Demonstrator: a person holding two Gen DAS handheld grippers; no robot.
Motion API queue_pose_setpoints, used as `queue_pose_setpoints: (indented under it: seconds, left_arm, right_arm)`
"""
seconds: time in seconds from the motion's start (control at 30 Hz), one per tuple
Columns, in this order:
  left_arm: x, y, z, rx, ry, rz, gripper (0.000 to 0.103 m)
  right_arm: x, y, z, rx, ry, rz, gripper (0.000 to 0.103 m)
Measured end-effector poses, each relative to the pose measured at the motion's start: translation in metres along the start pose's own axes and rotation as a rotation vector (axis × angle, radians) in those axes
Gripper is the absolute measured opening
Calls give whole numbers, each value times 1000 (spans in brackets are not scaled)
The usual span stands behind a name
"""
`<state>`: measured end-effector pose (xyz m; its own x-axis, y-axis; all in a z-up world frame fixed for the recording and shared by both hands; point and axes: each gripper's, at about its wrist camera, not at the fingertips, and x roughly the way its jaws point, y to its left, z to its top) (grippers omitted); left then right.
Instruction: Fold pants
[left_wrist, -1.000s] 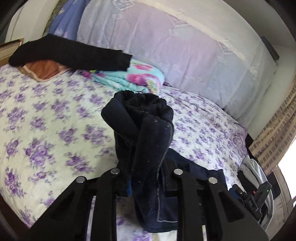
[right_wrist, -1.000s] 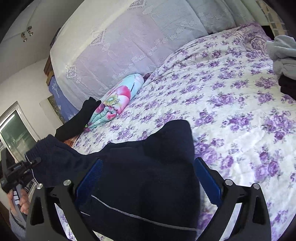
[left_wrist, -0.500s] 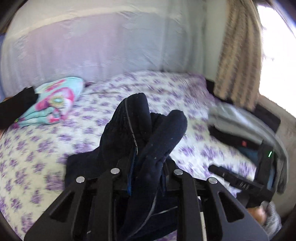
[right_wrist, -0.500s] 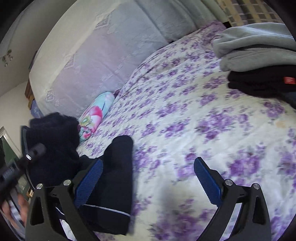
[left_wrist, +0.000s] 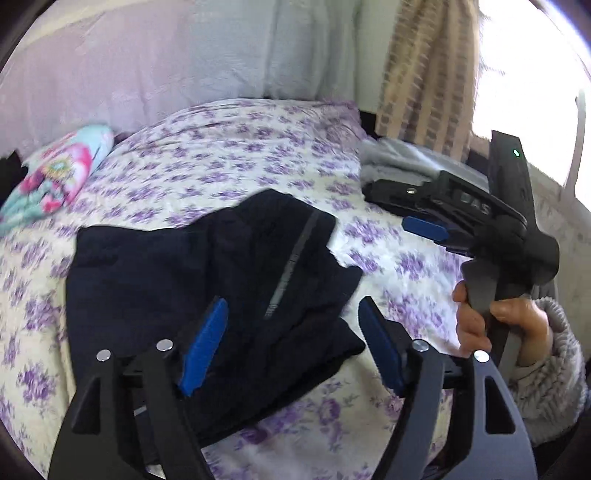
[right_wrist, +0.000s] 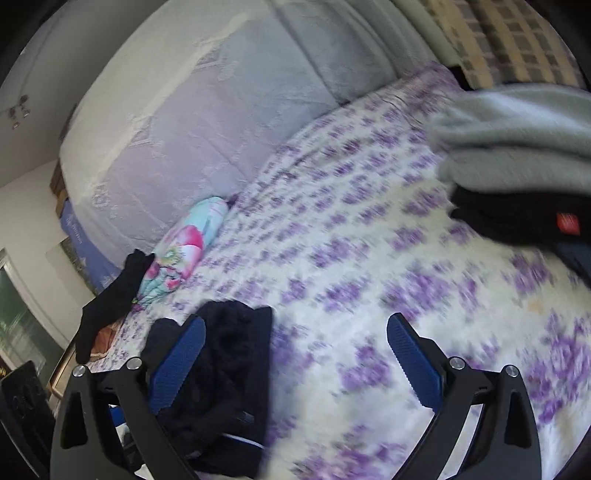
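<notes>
The jaws of the left gripper (left_wrist: 291, 328) had just been opening and stood wide, nothing gripped, the folded navy pants (left_wrist: 207, 280) lying loose between and beyond them at twelve o'clock on the floral bedspread (left_wrist: 229, 155). The right gripper (right_wrist: 295, 354) also gaped empty, the pants at its nine o'clock and a stack of folded clothes (right_wrist: 517, 155) at two. No containers showed; I judged the thick, uneven fold could spring open or slump if a finger dragged the fabric.
</notes>
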<state>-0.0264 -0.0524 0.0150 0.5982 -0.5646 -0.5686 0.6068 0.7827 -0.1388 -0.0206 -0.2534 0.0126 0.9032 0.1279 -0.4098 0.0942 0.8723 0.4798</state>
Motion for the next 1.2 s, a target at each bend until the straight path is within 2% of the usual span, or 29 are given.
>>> queue_pose_setpoints:
  seconds: [0.13,0.23,0.3,0.33,0.43,0.53,0.63,0.7,0.77,0.8,0.87,0.9,0.93,1.0,1.1,1.2]
  left_arm:
    - [5,36,18,-135,35,19,75]
    - [23,47,19,-154,104,75,75]
    - [35,46,7,-125,157,118,75]
    - [39,44,-1,-100,171,139,75]
    - [43,40,-22,-34,157,165,76]
    - [37,39,-30,-11,130,148,76]
    - [21,51,-28,-80,107,77,76]
    - [1,61,-26,-143,74,8,78]
    - [-11,71,-22,-169,33,20,86]
    - [-14,77,-20,-170,27,32,87]
    - [-11,82,-22,-178,51,16,87]
    - [-6,85,-26,-195,75,-4,87]
    - [-2,85,-31,-203,87,-11,87]
    - [1,79,-39,-168,76,22,87]
    - [1,73,-46,-138,67,48,88]
    - [2,72,-50,-111,71,49,88]
  right_arm:
    - [15,57,21,-164,41,38,99]
    - [43,87,19,-287,100,-44,99]
    - [63,90,9,-340,148,-113,99]
    - [79,85,-2,-368,186,-195,99]
    - [96,51,-24,-331,222,-234,99]
    - [93,20,-27,-179,273,-136,99]
    - [83,29,-22,-214,253,-137,99]
    - [70,42,-11,-215,230,-103,99]
    - [58,57,6,-188,197,2,99]
    - [53,71,15,-178,193,87,99]
    - [58,95,23,-164,250,228,99]
    - [68,112,24,-142,316,328,99]
    - [77,124,22,-128,362,378,99]
    - [105,151,12,-86,481,456,99]
    - [141,176,-10,-72,590,464,99]
    - [185,174,-23,-19,633,377,99]
